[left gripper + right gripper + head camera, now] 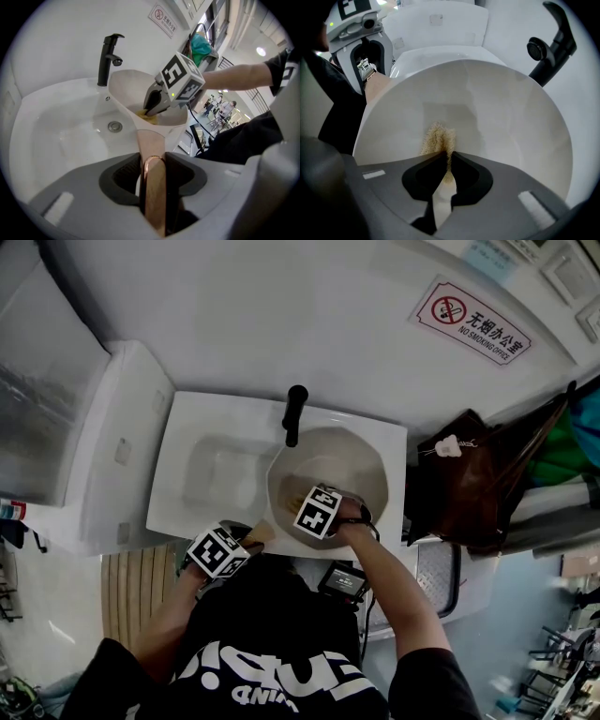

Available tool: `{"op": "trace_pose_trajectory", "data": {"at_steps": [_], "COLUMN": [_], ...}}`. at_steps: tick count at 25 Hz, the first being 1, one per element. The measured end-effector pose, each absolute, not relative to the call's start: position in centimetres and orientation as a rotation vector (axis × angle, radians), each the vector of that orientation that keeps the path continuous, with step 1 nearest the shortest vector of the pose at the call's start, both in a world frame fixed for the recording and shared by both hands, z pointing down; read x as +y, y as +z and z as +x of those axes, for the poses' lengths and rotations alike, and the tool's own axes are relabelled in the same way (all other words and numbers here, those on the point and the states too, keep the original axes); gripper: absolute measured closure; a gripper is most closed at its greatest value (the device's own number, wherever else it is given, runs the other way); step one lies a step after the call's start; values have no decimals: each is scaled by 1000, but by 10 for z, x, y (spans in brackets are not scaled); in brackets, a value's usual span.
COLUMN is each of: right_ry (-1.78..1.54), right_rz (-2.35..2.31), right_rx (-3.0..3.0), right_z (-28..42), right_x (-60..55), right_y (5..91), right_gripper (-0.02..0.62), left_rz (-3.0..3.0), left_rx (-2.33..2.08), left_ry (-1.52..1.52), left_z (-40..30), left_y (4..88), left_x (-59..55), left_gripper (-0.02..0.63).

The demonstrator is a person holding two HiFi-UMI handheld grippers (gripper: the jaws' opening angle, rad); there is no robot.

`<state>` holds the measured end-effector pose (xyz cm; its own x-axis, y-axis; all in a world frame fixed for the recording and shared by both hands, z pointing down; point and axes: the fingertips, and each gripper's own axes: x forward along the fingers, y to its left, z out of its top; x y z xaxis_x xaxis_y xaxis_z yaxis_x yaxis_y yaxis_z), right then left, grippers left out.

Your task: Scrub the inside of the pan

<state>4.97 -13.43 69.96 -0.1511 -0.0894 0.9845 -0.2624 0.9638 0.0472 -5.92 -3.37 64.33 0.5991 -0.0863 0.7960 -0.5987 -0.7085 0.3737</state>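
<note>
Scrubbing step: left gripper (152,176) clamped on the handle (149,143), holding the pan (361,465) over the sink (202,442). Right gripper (446,161) pinches the scourer (437,138) on the pan floor. I'd press down firmly and work small circles outward.

From the head, looks steeply down on sink (187,418), faucet (295,413) and pan (352,465), from well above. From the left gripper (246,542), faces along the pan handle (152,154) at close range, toward faucet and wall. From the right gripper (302,507), points down into the pan, very near, scrub pad (438,138) mid-frame. Shares pan and faucet in all three; takes in the other gripper in each gripper view.
</note>
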Motion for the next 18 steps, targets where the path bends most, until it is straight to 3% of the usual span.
{"op": "trace_pose_trajectory", "data": {"at_steps": [18], "right_ry": [19], "right_rz": [485], "right_rx": [-1679], "right_z": [84], "right_x": [-198], "right_y": [688], "right_gripper": [557], "left_rz": [2182], "left_rx": [-529], "left_ry": [1034], "left_z": [-57], "left_y": [648], "left_x": [-32], "left_gripper": [445]}}
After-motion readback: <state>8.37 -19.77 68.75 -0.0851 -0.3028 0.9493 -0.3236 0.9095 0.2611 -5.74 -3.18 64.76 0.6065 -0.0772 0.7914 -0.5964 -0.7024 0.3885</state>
